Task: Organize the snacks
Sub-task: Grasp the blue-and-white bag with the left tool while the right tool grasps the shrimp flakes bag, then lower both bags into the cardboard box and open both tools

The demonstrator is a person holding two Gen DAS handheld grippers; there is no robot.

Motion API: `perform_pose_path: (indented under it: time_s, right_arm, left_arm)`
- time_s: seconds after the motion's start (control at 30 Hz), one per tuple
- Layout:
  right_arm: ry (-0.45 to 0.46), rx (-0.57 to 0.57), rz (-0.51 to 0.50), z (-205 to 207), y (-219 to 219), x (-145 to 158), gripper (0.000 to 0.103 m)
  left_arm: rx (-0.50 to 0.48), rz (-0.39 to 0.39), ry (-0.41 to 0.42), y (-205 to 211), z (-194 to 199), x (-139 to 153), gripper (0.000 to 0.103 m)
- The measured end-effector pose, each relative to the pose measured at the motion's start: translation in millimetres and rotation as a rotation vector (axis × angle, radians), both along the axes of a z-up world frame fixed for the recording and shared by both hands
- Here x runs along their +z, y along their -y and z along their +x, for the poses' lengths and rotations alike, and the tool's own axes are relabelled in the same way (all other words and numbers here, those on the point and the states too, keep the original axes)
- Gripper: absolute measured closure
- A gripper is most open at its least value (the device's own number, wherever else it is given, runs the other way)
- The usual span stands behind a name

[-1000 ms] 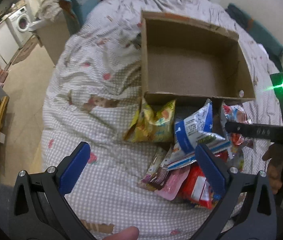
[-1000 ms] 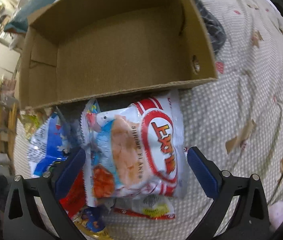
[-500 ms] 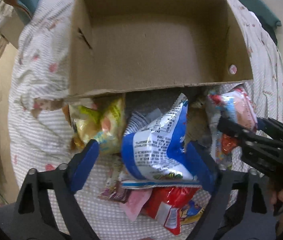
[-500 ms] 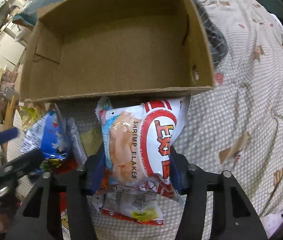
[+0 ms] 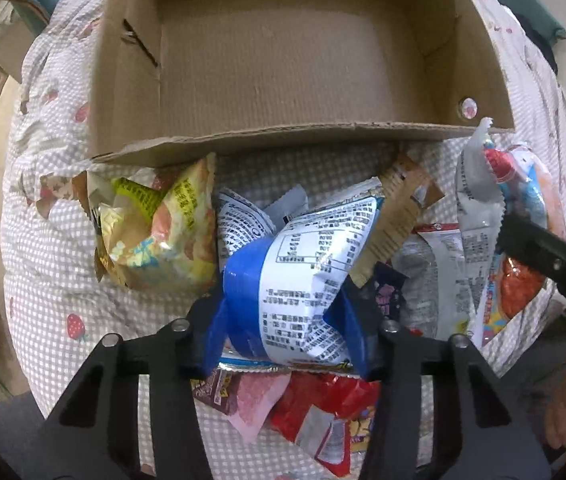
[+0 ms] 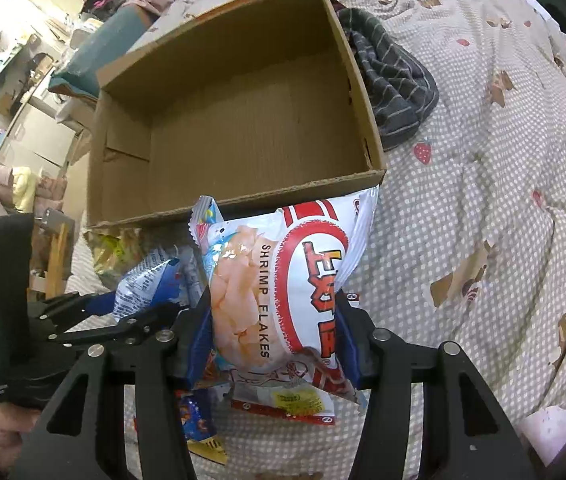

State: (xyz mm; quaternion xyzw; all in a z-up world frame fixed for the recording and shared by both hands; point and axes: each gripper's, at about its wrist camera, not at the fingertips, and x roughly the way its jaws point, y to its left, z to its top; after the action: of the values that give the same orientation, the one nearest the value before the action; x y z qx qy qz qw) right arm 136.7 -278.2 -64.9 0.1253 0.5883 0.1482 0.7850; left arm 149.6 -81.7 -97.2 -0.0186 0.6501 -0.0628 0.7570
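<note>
Cardboard box (image 5: pixel 283 64) sits on the bed cover (image 6: pixel 483 200), snack pile (image 5: pixel 323 392) against its near wall, shrimp flakes bag (image 6: pixel 283 300) at pile's right end, folded garment (image 6: pixel 395 80) beside box's right wall.

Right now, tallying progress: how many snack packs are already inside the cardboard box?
0. The cardboard box shows only bare floor; the blue-and-white bag and shrimp flakes bag are gripped outside it.

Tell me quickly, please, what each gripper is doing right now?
Left gripper: just closing, pads pressing the blue-and-white snack bag.
Right gripper: shut on the shrimp flakes bag.
</note>
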Motion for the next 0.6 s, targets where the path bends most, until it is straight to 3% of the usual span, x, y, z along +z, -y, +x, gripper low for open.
perform_pose_path:
  time_s: [0.17, 0.33, 0.43, 0.6]
  right_arm:
    - [0.03, 0.023, 0.036, -7.4, 9.6, 7.4, 0.049]
    - [0.074, 0.045, 0.031, -17.5, 8.6, 19.1, 0.049]
    - [0.107, 0.041, 0.023, -22.9, 4.0, 28.0, 0.049]
    - [0.168, 0.009, 0.055, -11.0, 6.1, 56.5, 0.049]
  left_arm:
    - [0.007, 0.019, 0.066, -1.6, -17.6, 25.1, 0.059]
    - [0.043, 0.018, 0.168, -7.9, -33.4, 70.7, 0.059]
    - [0.073, 0.013, 0.236, -20.8, -32.6, 94.1, 0.059]
    - [0.092, 0.072, 0.339, -37.5, -7.4, 127.8, 0.059]
